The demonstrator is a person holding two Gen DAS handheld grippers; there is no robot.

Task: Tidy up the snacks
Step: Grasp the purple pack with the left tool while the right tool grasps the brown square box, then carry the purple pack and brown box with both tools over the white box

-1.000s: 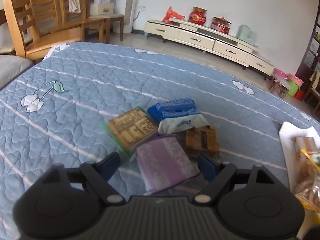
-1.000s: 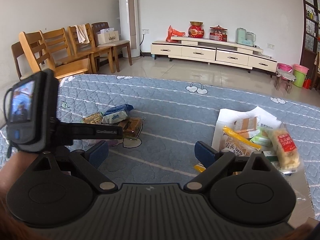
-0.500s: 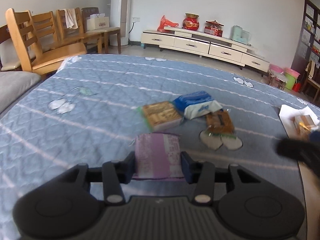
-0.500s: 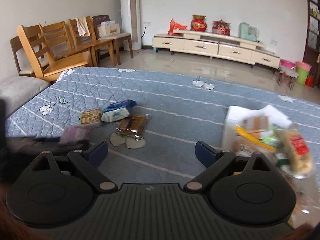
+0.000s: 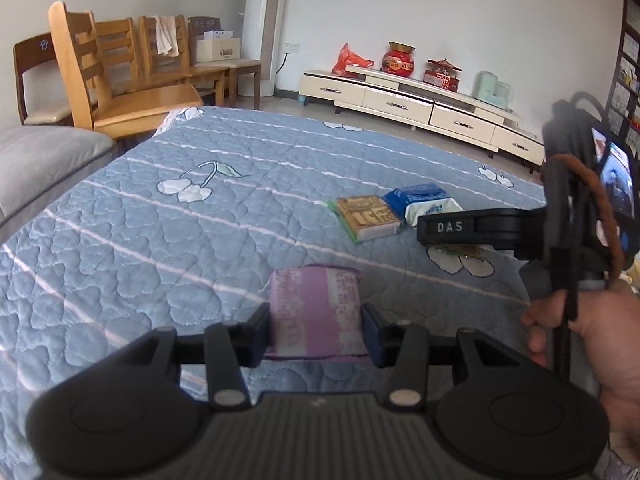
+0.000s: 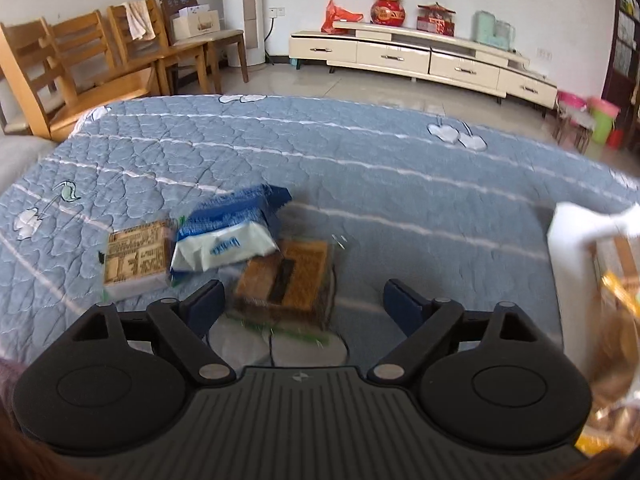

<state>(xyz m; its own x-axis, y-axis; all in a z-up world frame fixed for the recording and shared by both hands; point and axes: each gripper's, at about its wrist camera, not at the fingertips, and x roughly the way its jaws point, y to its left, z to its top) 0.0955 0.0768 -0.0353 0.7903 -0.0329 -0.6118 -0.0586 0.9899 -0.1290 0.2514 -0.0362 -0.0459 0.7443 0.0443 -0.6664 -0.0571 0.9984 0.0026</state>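
My left gripper is shut on a purple snack packet, held just above the blue quilt. Farther ahead lie a tan boxed snack and a blue-and-white packet. In the right wrist view my right gripper stands open over a brown-and-yellow snack packet, which lies between its fingers without being touched. The tan boxed snack and the blue-and-white packet lie just left of it.
A white bag with more snacks sits at the quilt's right edge. The right hand and its device cross the left wrist view on the right. Wooden chairs and a low TV cabinet stand beyond the quilt.
My left gripper closed on the purple packet and carried it back away from the pile. My right gripper swung left from the white bag and dropped down over the brown-and-yellow packet.
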